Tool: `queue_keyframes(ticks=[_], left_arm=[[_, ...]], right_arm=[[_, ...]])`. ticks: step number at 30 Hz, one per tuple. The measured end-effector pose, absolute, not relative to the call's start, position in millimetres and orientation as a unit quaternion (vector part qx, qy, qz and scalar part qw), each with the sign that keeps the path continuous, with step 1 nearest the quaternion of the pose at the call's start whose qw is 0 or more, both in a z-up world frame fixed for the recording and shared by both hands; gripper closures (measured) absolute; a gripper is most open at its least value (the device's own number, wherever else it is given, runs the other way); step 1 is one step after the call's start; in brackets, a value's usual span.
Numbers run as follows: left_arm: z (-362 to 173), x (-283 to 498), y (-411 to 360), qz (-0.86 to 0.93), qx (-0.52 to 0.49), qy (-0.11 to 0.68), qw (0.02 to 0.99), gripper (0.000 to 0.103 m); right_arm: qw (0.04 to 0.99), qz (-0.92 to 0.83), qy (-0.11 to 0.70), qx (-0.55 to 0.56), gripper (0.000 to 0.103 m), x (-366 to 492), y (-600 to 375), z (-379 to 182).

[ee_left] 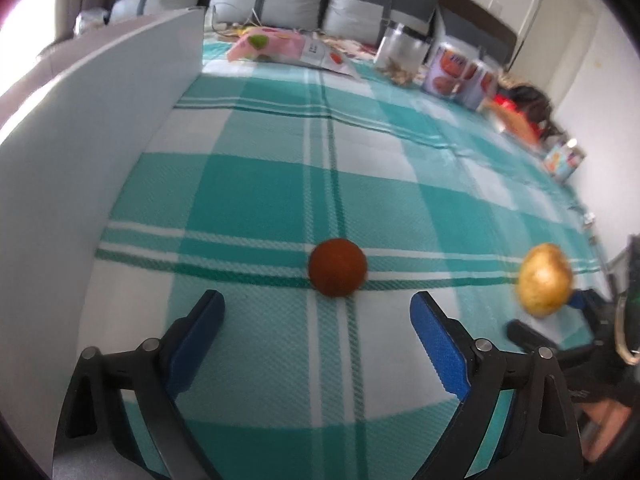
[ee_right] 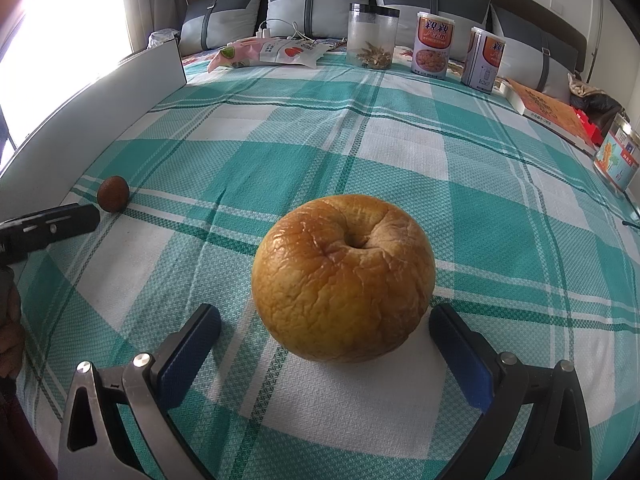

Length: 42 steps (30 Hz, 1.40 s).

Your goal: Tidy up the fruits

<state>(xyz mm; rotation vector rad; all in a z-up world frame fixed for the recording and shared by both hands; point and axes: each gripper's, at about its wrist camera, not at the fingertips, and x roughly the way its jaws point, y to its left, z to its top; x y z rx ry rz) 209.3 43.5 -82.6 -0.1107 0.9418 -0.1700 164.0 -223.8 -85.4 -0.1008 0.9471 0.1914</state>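
Observation:
A small round brown fruit (ee_left: 337, 267) lies on the teal checked bedspread just beyond my left gripper (ee_left: 316, 308), which is open and empty. A large wrinkled yellow-brown apple (ee_right: 344, 278) lies just ahead of my right gripper (ee_right: 324, 320), between its open fingertips; the blue pads do not touch it. The apple also shows in the left wrist view (ee_left: 545, 279) at the right, with the right gripper's finger (ee_left: 532, 336) next to it. The small fruit shows in the right wrist view (ee_right: 113, 193) at far left, beside the left gripper's finger (ee_right: 52, 228).
A white board (ee_left: 80, 160) stands along the left side of the bed. At the far end are a snack bag (ee_right: 264, 54), a clear jar (ee_right: 372, 36), two tins (ee_right: 434, 46), an orange box (ee_right: 548, 110) and a can (ee_right: 618, 156). Grey cushions (ee_right: 316, 0) line the headboard.

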Motion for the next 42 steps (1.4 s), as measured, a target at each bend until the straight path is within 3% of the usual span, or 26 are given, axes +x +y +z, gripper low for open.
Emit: queue_keyframes(ticks=[1,2,5,7,11,14,15,16,21,26,29,33,37,42], left_arm=[[-83,211,41,-0.082,-0.047,0.453,0.887,0.020],[-83,213,34,-0.085,-0.036,0.452,0.887,0.043],[-83,218,14,-0.088,0.016,0.449,0.889,0.073],[-82,220,10,-0.091,0.026,0.445,0.890,0.073],[-73,210,18,-0.099,-0.009,0.448,0.888,0.074],[-53,194,32,-0.108,-0.049,0.455,0.882,0.074],[-41,185,39,-0.112,-0.067,0.457,0.880,0.074],[-33,179,45,-0.115,-0.079,0.457,0.878,0.074],[55,143,113,-0.130,-0.176,0.423,0.879,0.074],[105,163,214,-0.046,-0.220,0.383,0.896,0.074],[92,192,269,0.025,-0.236,0.387,0.891,0.074],[35,234,326,0.083,-0.271,0.454,0.845,0.074],[-19,262,354,0.116,-0.269,0.531,0.795,0.074],[-55,272,362,0.134,-0.278,0.575,0.758,0.072]], right_arm=[[0.884,0.093,0.455,-0.047,0.000,164,-224,-85],[0.885,0.096,0.454,-0.042,0.000,163,-225,-84],[0.880,0.172,0.439,0.052,0.000,155,-248,-76],[0.869,0.193,0.444,0.101,0.000,151,-264,-72],[0.860,0.173,0.470,0.098,0.001,167,-274,-64],[0.855,0.185,0.478,0.078,0.008,183,-264,-58],[0.853,0.183,0.484,0.063,0.016,188,-259,-59],[0.846,0.172,0.504,0.032,0.032,197,-251,-65],[0.836,0.177,0.518,0.022,0.033,208,-228,-52],[0.828,0.286,0.479,0.054,0.033,224,-140,15],[0.819,0.352,0.452,0.026,0.033,235,-57,56],[0.802,0.403,0.439,-0.046,0.033,254,58,78],[0.776,0.391,0.473,-0.149,0.033,284,155,47],[0.740,0.356,0.515,-0.246,0.033,303,204,-2]])
